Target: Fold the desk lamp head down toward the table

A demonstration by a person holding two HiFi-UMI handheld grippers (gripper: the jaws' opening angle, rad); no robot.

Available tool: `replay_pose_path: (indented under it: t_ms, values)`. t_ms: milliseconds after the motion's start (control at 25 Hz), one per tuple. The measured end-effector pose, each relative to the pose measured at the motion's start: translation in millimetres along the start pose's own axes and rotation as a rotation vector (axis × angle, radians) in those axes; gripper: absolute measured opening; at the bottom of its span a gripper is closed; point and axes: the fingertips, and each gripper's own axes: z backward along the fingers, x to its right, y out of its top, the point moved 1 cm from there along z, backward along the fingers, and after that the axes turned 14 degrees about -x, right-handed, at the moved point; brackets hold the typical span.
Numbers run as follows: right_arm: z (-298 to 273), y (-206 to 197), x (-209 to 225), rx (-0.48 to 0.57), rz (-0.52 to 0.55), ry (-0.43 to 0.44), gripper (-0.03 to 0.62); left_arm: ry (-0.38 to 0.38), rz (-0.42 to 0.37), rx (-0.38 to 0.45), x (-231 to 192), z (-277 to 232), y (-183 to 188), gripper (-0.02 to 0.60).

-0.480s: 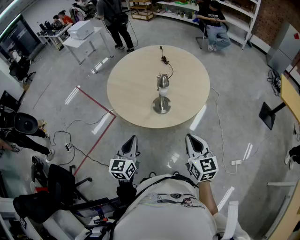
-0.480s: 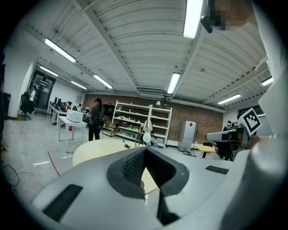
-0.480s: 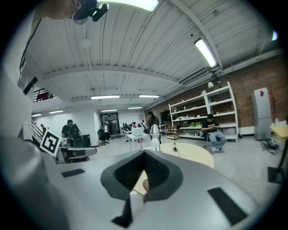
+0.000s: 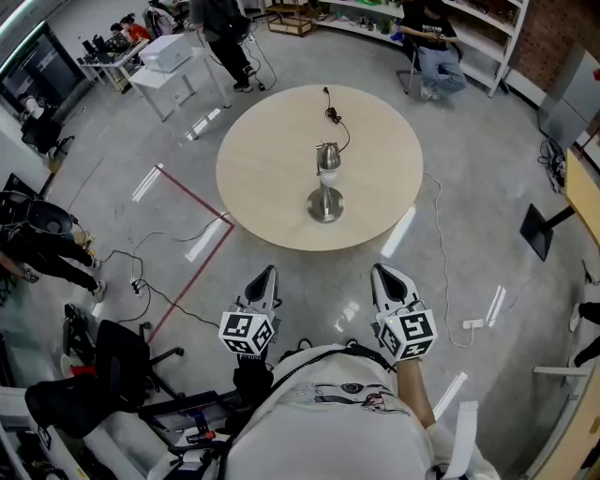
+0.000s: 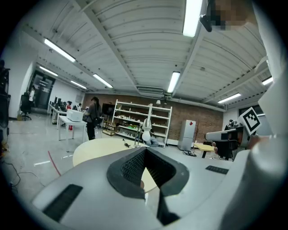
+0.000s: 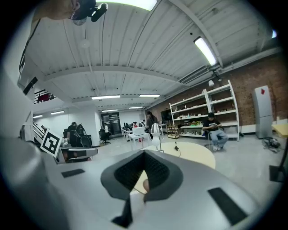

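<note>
A silver desk lamp [image 4: 326, 180] stands upright at the middle of the round beige table [image 4: 272, 159], with its head [image 4: 328, 157] above the round base [image 4: 325, 204]. Its black cord [image 4: 334, 119] runs to the far edge. My left gripper [image 4: 266, 274] and right gripper [image 4: 380, 272] hover side by side over the floor, short of the table's near edge. Both are shut and hold nothing. The left gripper view has the lamp [image 5: 146, 129] far ahead beyond the shut gripper [image 5: 143, 155]. The right gripper view has the lamp [image 6: 155, 134] beyond the shut gripper [image 6: 144, 164].
Glossy grey floor surrounds the table, crossed by a red tape line [image 4: 192, 202] and loose cables [image 4: 141, 281]. A white desk [image 4: 169, 58] with a box stands far left, shelves [image 4: 469, 23] with a seated person behind. Black chairs [image 4: 103, 375] sit near left, a black stand [image 4: 539, 230] right.
Both grippers keep their places. The standing person by the white desk has moved further away, and the head view has shifted slightly.
</note>
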Motion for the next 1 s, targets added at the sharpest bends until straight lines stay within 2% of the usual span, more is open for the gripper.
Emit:
replay_pose_path:
  t_ms: [200,480,840,1000]
  values:
    - [0,2,0,0.013,0.013,0.029,0.005,0.004,-0.004,-0.01,4,-3,0,0.002]
    - [-2,1,9,0.009,-0.028,0.051,0.005,-0.014,-0.014,-0.044,23,-22,-3,0.002]
    - [7,-24,39,-0.059,-0.03,0.115,0.005,-0.019,0.013,-0.1,65,-57,-28,0.003]
    - [-3,-26,47,-0.077,-0.042,0.125,0.005,-0.021,0.019,-0.128,67,-64,-35,0.002]
